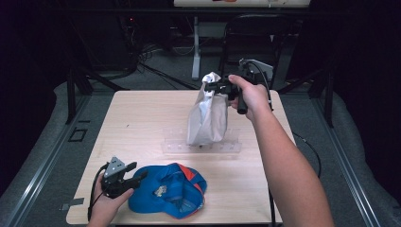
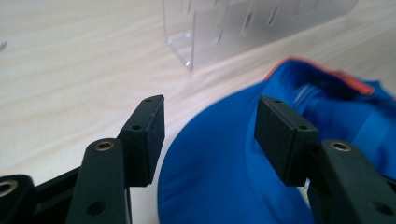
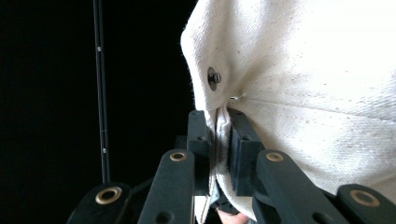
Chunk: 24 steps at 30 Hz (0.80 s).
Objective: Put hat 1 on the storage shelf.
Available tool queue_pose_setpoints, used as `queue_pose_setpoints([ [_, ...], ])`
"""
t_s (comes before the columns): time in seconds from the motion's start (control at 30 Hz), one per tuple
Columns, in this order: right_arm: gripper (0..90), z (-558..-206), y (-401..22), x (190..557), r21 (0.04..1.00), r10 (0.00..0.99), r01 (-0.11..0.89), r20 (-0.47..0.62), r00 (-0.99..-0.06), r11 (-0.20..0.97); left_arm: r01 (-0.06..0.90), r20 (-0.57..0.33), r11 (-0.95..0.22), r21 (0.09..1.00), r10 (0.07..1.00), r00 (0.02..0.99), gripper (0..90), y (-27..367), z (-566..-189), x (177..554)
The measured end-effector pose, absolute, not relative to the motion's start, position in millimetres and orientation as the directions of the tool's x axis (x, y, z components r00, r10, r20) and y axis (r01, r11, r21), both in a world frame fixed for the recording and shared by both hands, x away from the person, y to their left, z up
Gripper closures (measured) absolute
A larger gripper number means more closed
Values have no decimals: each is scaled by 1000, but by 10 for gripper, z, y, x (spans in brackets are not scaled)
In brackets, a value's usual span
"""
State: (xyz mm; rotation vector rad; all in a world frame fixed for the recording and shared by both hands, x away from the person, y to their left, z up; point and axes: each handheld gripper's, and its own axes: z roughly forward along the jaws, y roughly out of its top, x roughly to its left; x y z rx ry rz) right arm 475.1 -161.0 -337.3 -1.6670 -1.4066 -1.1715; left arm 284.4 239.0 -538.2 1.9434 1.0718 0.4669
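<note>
Tabletop (image 1: 142, 118) of pale wood grain, rectangular, ringed by dark floor and cabling.

Clear acrylic rack (image 1: 203, 145) lying flat across mid-tabletop, slightly toward right edge; one corner also seen past the left gripper's jaws (image 2: 187, 42).

Cream cap (image 1: 207, 113) hanging above the rack, held up off the tabletop, crown drooping, lowest part at or just over the rack; contact cannot be told. Coarse off-white fabric with a small metal rivet in close view (image 3: 303, 84).

Blue cap (image 1: 168, 189) with orange trim resting on the tabletop near the front edge, left of centre, opening up, pale patch inside. Brim and crown close ahead in left gripper view (image 2: 224, 172).

Right gripper (image 1: 218, 88) raised near the far edge, right of centre, gripped by right hand (image 1: 253, 94). Jaws clamped tight on a fold of cream cap fabric (image 3: 219, 140), cloth pinched between both pads.

Left gripper (image 1: 137, 171) low at front-left corner, held by left hand (image 1: 111, 201), grey three-cornered plate on top. Jaws spread wide (image 2: 210, 135), nothing between them, blue cap brim lying beneath and ahead of the gap; contact with brim cannot be told.
</note>
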Motion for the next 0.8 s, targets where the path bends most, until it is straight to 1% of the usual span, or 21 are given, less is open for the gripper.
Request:
queue_pose_setpoints([
  [0.07, 818, -3384, -1581, 4747, 65, 390, 976, 921, 22, -208, 466, -47, -296, 834, 803, 594, 434, 2274, -5277, 2868],
  [0.13, 818, -3386, -1579, 4746, 66, 389, 976, 921, 20, -208, 455, -38, -304, 837, 797, 602, 433, 2221, -5245, 2880],
  [0.4, 817, -3367, -1613, 4735, 72, 391, 974, 920, 18, -214, 381, 8, -350, 855, 745, 667, 415, 1707, -5022, 3028],
  [0.57, 817, -3360, -1628, 4728, 73, 386, 974, 922, 16, -216, 362, 20, -366, 857, 727, 687, 401, 1414, -4964, 3143],
  [0.63, 817, -3355, -1631, 4725, 74, 384, 974, 923, 14, -213, 352, 38, -380, 855, 724, 689, 400, 1313, -4963, 3182],
  [0.8, 817, -3341, -1633, 4712, 77, 384, 974, 923, 11, -214, 346, 60, -400, 849, 722, 689, 397, 1152, -4988, 3255],
])
